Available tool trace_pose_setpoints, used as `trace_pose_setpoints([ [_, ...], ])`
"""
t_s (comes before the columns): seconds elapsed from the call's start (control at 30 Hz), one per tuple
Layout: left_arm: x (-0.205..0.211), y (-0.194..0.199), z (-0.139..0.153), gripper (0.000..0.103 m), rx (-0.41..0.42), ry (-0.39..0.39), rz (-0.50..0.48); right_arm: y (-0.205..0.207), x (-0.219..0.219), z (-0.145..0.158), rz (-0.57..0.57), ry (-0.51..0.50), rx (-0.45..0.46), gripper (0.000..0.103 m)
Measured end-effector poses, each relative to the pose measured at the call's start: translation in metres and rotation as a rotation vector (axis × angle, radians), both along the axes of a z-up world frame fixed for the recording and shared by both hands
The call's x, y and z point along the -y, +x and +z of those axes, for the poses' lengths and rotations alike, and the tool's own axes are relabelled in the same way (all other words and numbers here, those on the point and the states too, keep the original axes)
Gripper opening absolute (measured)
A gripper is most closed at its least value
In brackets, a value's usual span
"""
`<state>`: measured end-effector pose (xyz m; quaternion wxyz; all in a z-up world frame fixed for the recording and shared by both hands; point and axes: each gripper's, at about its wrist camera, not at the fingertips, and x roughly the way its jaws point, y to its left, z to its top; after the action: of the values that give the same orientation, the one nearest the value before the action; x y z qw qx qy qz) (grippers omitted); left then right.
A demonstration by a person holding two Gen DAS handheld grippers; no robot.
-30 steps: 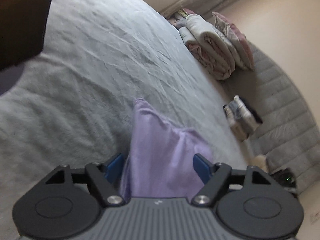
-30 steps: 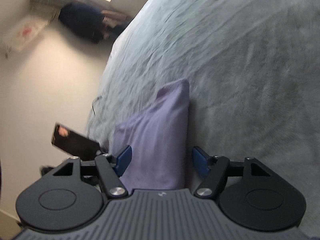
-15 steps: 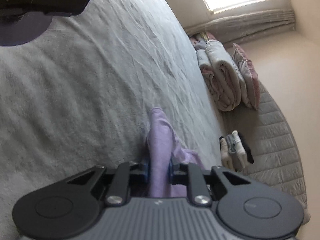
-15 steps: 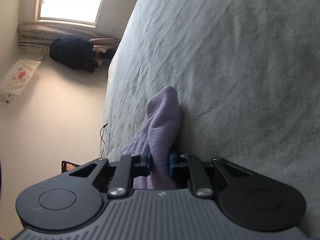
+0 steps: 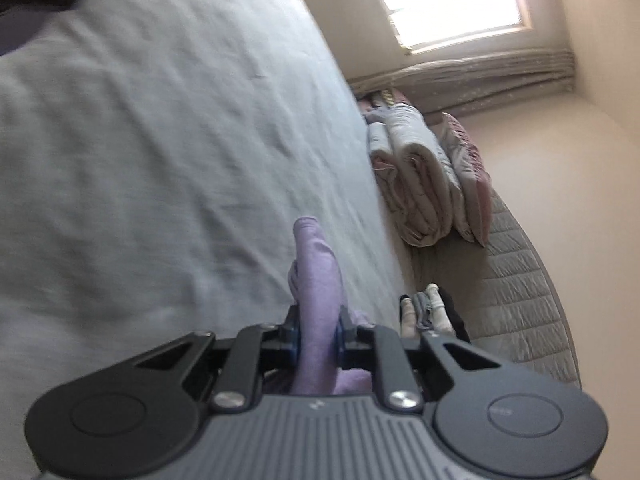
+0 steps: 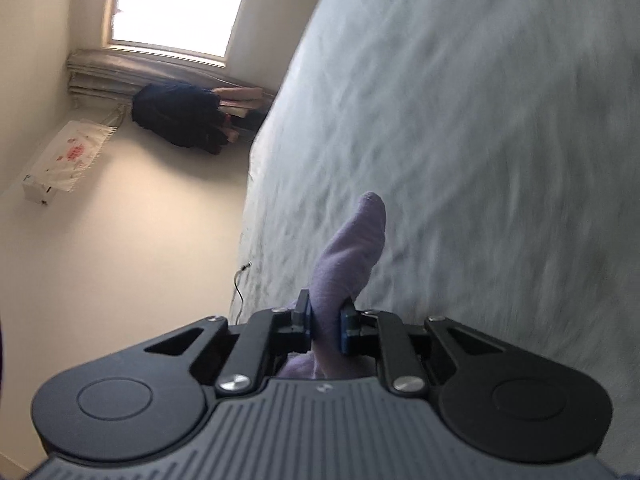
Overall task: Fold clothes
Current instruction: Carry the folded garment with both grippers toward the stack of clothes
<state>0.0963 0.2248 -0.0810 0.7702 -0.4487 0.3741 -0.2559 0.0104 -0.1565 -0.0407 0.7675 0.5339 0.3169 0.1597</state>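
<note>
A lilac garment (image 5: 318,280) is pinched between the blue pads of my left gripper (image 5: 316,340), and a bunched tip of it sticks out past the fingers over the grey bedspread (image 5: 160,140). In the right wrist view the same lilac garment (image 6: 352,248) is clamped in my right gripper (image 6: 326,326), with its tip pointing up over the bedspread (image 6: 480,120). Both grippers are shut on the cloth. The rest of the garment hangs out of sight below the gripper bodies.
Folded pale quilts and a pink pillow (image 5: 424,176) lie by the quilted headboard (image 5: 520,288), with a small stack of folded clothes (image 5: 428,312) near it. A window (image 6: 176,4), a dark garment pile (image 6: 180,120), a cable (image 6: 240,280) and a white bag (image 6: 68,160) are off the bed's edge.
Both grippers went from open around the lilac garment to shut on it. Since then both have lifted and tilted, so more of the wall and window shows.
</note>
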Motion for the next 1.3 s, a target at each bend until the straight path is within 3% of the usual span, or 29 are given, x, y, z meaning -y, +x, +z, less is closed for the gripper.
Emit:
trace_pose_setpoints([
  [0.23, 0.074, 0.021, 0.044, 0.016, 0.112, 0.001, -0.046, -0.001, 0.061, 0.035, -0.036, -0.045, 0.064, 0.016],
  [0.67, 0.262, 0.08, 0.137, 0.015, 0.26, -0.016, -0.151, 0.013, 0.206, 0.117, -0.156, -0.162, 0.213, 0.016],
  [0.97, 0.404, 0.115, 0.158, 0.015, 0.316, -0.033, -0.23, 0.038, 0.3, 0.152, -0.228, -0.283, 0.286, 0.016],
  [1.3, 0.518, 0.167, 0.155, 0.015, 0.31, -0.12, -0.225, 0.075, 0.394, 0.179, -0.274, -0.44, 0.347, 0.016],
])
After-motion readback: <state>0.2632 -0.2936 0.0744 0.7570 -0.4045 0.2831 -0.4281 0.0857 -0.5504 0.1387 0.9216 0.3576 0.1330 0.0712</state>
